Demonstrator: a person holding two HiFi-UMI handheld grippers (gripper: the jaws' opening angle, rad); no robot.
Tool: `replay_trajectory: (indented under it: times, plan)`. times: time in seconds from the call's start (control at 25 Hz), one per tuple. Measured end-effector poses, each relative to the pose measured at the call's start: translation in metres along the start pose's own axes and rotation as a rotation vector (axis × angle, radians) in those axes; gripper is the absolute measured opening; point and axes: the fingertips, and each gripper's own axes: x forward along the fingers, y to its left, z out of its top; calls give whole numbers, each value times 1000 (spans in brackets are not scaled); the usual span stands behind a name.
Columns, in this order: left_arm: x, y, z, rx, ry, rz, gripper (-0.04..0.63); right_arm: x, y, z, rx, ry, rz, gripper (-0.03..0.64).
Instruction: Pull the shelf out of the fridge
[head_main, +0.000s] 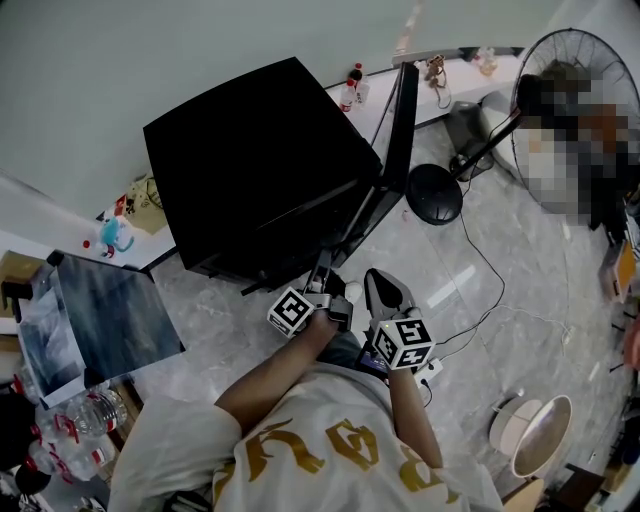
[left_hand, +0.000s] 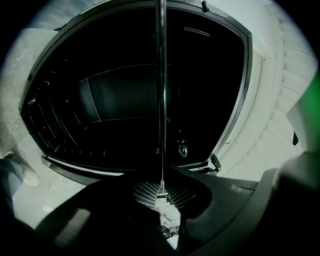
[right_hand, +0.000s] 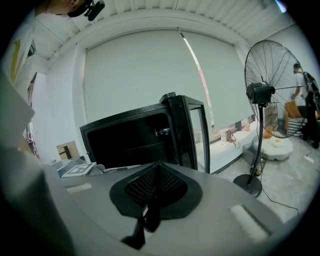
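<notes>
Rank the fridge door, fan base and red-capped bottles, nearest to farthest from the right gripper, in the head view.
1. Fridge door, just ahead of the right gripper.
2. Fan base, ahead right on the floor.
3. Red-capped bottles, on the far ledge.

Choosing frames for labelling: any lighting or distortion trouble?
Left gripper view: fridge interior nearly black, shelf only a thin glinting line, fisheye-bent outline. Right gripper view: evenly lit, curved edges. Head view: fridge a featureless dark mass, floor glare.
</notes>
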Motion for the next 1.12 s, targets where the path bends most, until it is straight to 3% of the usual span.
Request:
replay_trajectory:
  times: [0.44,0.6,0.96,1.12]
  plan:
    - [1,-6,-2,-41,-9,-14,132,-1,-2,1,-30,9,-9,12]
    - [0,2,-2,-10,-4,10,132,-2,-3,0,-30,10,-13,12]
    - [3,0,-5,-37,1,1,132,-1,-6,-1,-26,12,-13,12]
    - [2,3,-6,-15,13,18,132,0,-4,0,-33,14,-3,12]
